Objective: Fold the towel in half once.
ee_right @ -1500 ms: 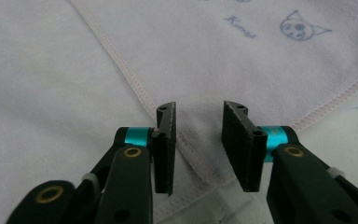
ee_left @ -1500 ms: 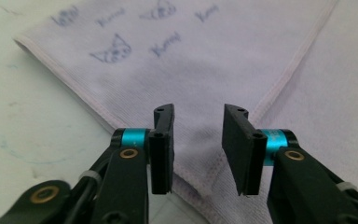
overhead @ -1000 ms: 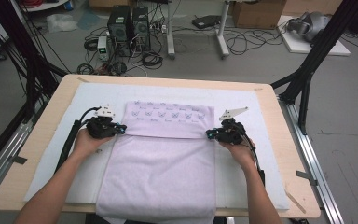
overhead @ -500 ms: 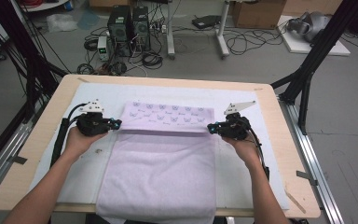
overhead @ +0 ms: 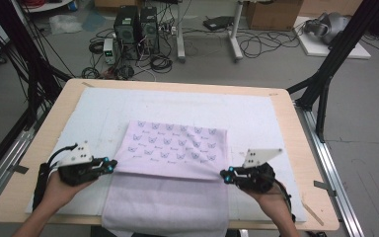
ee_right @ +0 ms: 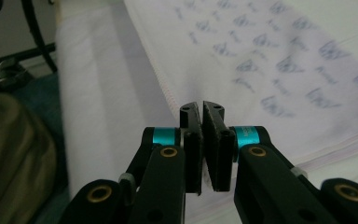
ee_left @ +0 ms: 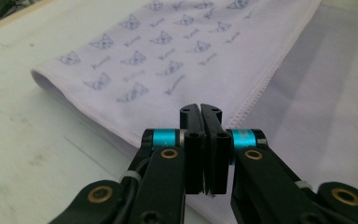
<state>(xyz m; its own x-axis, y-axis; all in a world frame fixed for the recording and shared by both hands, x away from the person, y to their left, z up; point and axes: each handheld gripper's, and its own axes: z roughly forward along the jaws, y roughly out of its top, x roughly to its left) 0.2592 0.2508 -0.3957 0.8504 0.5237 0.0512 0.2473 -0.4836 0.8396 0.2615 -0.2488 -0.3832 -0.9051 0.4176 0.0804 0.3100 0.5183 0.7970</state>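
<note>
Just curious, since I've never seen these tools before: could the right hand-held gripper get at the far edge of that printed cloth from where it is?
Probably yes. The right hand-held gripper is shut on the printed cloth's near corner, and nothing stands between it and the far edge, just white mat.

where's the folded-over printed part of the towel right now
In the high view it lies mid-table on the white mat, the printed flap spanning between both tools.
</note>
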